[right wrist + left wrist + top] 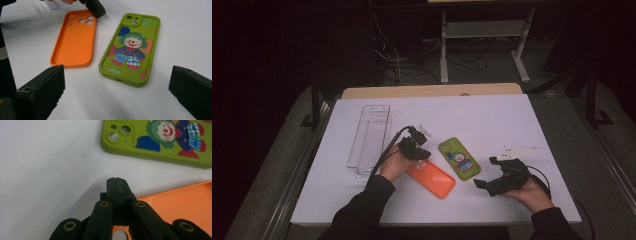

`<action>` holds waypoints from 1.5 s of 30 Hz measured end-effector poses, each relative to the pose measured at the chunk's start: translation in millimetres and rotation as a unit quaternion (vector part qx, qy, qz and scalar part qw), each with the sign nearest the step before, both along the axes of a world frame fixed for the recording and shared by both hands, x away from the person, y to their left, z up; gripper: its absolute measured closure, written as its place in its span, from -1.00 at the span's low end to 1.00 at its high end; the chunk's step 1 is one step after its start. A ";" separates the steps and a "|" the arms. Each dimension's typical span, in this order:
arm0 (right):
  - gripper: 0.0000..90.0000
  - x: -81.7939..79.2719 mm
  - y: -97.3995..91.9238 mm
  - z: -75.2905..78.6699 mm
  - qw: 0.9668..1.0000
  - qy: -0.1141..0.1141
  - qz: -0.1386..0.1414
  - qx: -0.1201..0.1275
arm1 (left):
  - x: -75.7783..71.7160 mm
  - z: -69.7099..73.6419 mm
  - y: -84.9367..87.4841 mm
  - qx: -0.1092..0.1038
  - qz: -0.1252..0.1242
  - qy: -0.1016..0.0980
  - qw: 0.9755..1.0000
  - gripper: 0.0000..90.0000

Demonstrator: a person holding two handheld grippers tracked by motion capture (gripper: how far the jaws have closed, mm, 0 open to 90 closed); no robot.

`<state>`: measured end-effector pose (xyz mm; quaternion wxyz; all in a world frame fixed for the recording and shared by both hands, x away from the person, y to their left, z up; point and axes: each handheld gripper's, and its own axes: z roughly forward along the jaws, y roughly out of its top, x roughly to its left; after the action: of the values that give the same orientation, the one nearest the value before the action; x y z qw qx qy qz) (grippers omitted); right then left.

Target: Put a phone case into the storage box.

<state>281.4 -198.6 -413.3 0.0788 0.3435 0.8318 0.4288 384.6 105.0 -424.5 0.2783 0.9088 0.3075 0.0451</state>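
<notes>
Hovering jaws-together at the orange case's (432, 177) camera end, the left gripper (117, 181) grips nothing; right gripper (502, 175) gapes, both cases unmoved mid-table.

The orange phone case (73, 41) looks like soft matt rubbery plastic, its inside finely dimpled, and the green phone case (130, 48) has the same matt finish with a smooth printed clown. The tray (369, 140) is clear glossy plastic on a smooth white table (492, 115).
</notes>
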 end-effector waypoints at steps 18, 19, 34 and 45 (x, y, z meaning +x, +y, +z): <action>-1.00 0.0 0.5 -0.3 1.000 -0.004 0.002 0.000 | -23.9 46.5 22.4 -0.129 -0.032 -0.028 0.991 0.36; -1.00 0.0 0.5 -0.3 1.000 -0.005 0.002 0.000 | -26.8 48.9 25.4 -0.131 -0.035 -0.033 0.990 0.30; -1.00 -0.4 2.4 -1.5 1.000 -0.004 0.005 -0.001 | -52.7 61.6 90.6 -0.188 -0.058 -0.088 0.976 -0.62; -1.00 -1.2 4.1 -2.0 1.000 0.001 0.005 -0.005 | -72.3 52.2 136.5 -0.191 -0.038 -0.114 0.974 -0.98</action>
<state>280.2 -194.5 -415.3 0.0772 0.3391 0.8360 0.4244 312.2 241.5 -372.2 0.4816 0.8388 0.2417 0.0783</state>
